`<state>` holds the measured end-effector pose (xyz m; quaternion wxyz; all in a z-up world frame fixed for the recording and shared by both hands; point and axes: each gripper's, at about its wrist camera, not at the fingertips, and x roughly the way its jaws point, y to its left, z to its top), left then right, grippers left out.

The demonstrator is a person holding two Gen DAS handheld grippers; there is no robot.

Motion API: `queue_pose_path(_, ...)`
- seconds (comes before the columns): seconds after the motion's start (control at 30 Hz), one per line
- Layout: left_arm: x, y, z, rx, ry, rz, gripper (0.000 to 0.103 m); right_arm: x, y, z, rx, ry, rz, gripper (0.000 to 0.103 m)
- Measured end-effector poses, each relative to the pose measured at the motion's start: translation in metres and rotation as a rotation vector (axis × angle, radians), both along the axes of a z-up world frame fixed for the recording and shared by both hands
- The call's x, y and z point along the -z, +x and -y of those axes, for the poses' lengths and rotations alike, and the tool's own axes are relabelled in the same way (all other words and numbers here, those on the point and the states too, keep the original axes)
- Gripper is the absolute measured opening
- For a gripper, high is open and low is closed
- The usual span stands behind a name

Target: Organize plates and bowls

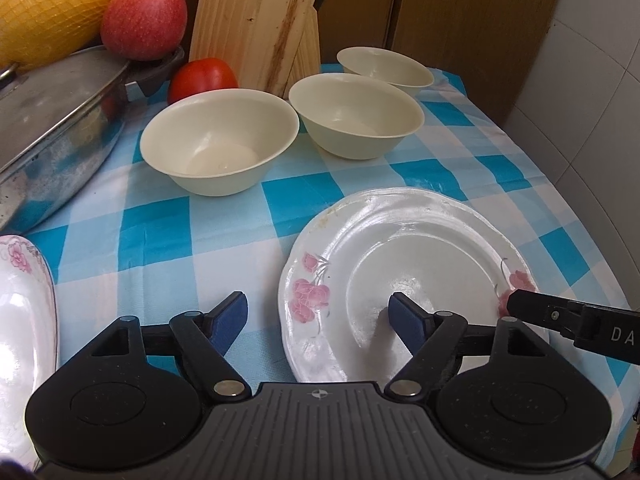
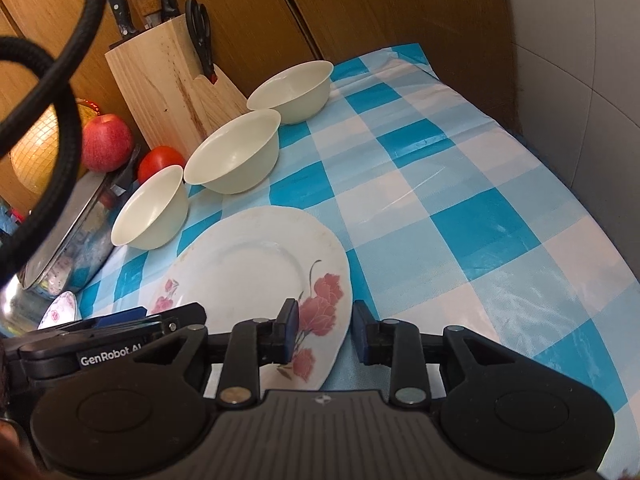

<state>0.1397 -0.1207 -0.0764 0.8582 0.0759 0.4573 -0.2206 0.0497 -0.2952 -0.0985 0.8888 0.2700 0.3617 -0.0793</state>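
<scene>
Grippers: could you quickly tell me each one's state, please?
Left hand-held gripper: open, straddling the plate rim.
Right hand-held gripper: open, straddling the plate's other edge.

Pink roses showing on a round white ceramic plate [image 1: 404,264] over a blue-and-white checked plastic tablecloth [image 2: 460,184].
Three plain cream round bowls [image 1: 219,140] are sitting pale beside a red apple [image 1: 144,20] and a red tomato [image 1: 202,77].

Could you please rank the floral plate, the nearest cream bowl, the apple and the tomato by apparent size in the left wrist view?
1. Floral plate, though it lies nearest.
2. Nearest cream bowl.
3. Apple.
4. Tomato, partly hidden behind the bowl.
</scene>
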Motion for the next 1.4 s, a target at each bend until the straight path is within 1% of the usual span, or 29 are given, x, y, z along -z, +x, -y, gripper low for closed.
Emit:
queue_pose_path(0.07,0.001,0.0,0.005,0.023,-0.007,-0.002,0.082,-0.001,0.001,-0.001,-0.01,-0.012,-0.002,0.03)
queue_pose_path(0.13,0.001,-0.001,0.01,0.053,-0.017,-0.001,0.082,-0.001,0.002,0.0,-0.004,-0.008,-0.006,0.028)
queue_pose_path(0.17,0.002,-0.003,0.013,0.054,-0.005,0.01,0.083,-0.001,0.002,0.0,0.001,-0.007,-0.011,0.025)
queue_pose_path(0.23,0.002,-0.002,0.014,0.043,-0.008,0.008,0.083,-0.001,0.002,0.001,0.006,-0.003,-0.013,0.025)
queue_pose_path(0.4,-0.001,-0.002,0.01,0.022,-0.011,0.005,0.076,-0.002,0.0,0.003,0.017,0.002,-0.015,0.024)
queue_pose_path(0.6,-0.009,-0.006,0.012,0.024,-0.011,0.033,0.076,-0.007,-0.006,0.004,0.022,0.0,0.012,0.024)
queue_pose_path(0.67,-0.01,-0.007,0.01,0.017,-0.017,0.03,0.076,-0.009,-0.008,0.003,0.017,-0.01,0.019,0.024)
queue_pose_path(0.77,-0.012,-0.008,0.008,0.006,-0.02,0.021,0.076,-0.009,-0.01,0.004,0.014,0.003,0.026,0.024)
queue_pose_path(0.87,-0.016,-0.011,0.007,0.005,-0.016,0.035,0.075,-0.011,-0.011,0.002,0.009,0.0,0.033,0.024)
queue_pose_path(0.97,-0.019,-0.016,0.005,0.005,-0.007,0.048,0.074,-0.011,-0.012,0.001,0.003,0.008,0.034,0.024)
queue_pose_path(1.13,-0.018,-0.02,-0.001,-0.008,0.001,0.037,0.075,-0.01,-0.012,-0.005,-0.015,0.003,0.026,0.024)
queue_pose_path(1.4,-0.023,-0.029,-0.011,-0.022,0.009,0.05,0.074,-0.011,-0.014,-0.012,-0.041,0.001,0.031,0.024)
